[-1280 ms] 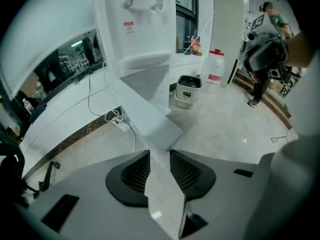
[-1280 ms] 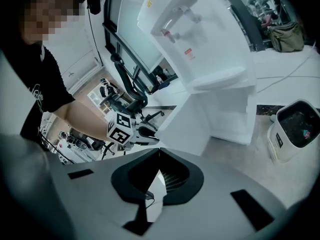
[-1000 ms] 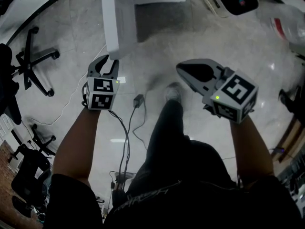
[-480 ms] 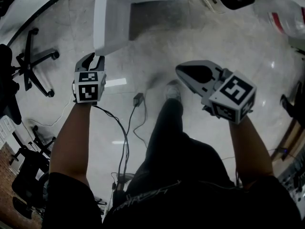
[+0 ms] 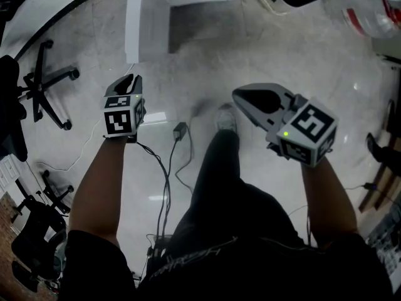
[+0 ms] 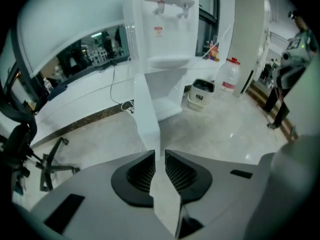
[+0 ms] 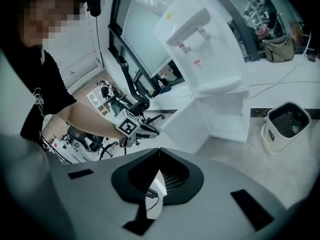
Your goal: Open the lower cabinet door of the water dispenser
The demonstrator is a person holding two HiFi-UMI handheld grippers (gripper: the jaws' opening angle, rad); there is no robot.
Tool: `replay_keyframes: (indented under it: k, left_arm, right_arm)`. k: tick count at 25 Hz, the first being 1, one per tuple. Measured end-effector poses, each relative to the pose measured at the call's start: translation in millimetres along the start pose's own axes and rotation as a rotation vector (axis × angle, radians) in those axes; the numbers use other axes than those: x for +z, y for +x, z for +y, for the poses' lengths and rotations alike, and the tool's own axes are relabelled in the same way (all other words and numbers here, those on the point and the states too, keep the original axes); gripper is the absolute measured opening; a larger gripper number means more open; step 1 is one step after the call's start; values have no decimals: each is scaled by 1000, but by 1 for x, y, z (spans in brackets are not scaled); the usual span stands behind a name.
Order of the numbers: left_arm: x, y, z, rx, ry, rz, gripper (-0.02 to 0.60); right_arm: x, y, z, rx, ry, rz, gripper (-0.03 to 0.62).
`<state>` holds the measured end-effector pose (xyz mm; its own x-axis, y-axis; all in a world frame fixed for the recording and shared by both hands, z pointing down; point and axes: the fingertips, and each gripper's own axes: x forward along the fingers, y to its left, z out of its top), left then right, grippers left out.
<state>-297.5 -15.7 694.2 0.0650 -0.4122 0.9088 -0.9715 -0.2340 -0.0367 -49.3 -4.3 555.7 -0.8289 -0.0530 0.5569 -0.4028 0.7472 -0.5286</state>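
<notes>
- standing wide open, the lower cabinet door [image 5: 147, 17] swings out from the base of the water dispenser [image 6: 167, 34], with its thin edge turned toward the person.
- the left gripper [image 6: 160, 155] points steeply down in front of the dispenser, just off the door's lower corner; in the head view it is not touching the door.
- its fingers have just been closing and now stand nearly together, with only a narrow slit between them and nothing pinched there.
- the right gripper [image 7: 159, 150] hovers farther out from the dispenser, beside the person's shoe [image 5: 227, 121], with its fingers closed on each other and empty.
- a white waste bin [image 6: 200, 94] sits on the floor [image 5: 301, 61] just beside the dispenser, and a water bottle [image 6: 229, 81] stands beyond it.
- an office chair [image 5: 44, 80] stands well off to the dispenser's left.
</notes>
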Motion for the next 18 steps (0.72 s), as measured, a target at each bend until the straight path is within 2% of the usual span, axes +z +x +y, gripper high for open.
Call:
replay_keyframes:
  k: [4, 8, 11, 15, 18]
  left_arm:
    - [12, -61, -40, -137, -151, -103, 24]
    - [35, -151, -84, -313, -228, -231, 3]
    - [50, -234, -112, -408, -225, -320, 0]
    - [71, -351, -138, -500, -215, -462, 0]
    - [81, -436, -162, -556, -176, -552, 0]
  right_arm:
    - [5, -23, 38, -13, -68, -4, 12]
    - [32, -64, 89, -27, -139, -50, 12]
    - [55, -98, 140, -62, -176, -88, 12]
    - [91, -148, 220, -40, -216, -178, 12]
    - [112, -190, 269, -49, -247, -220, 12]
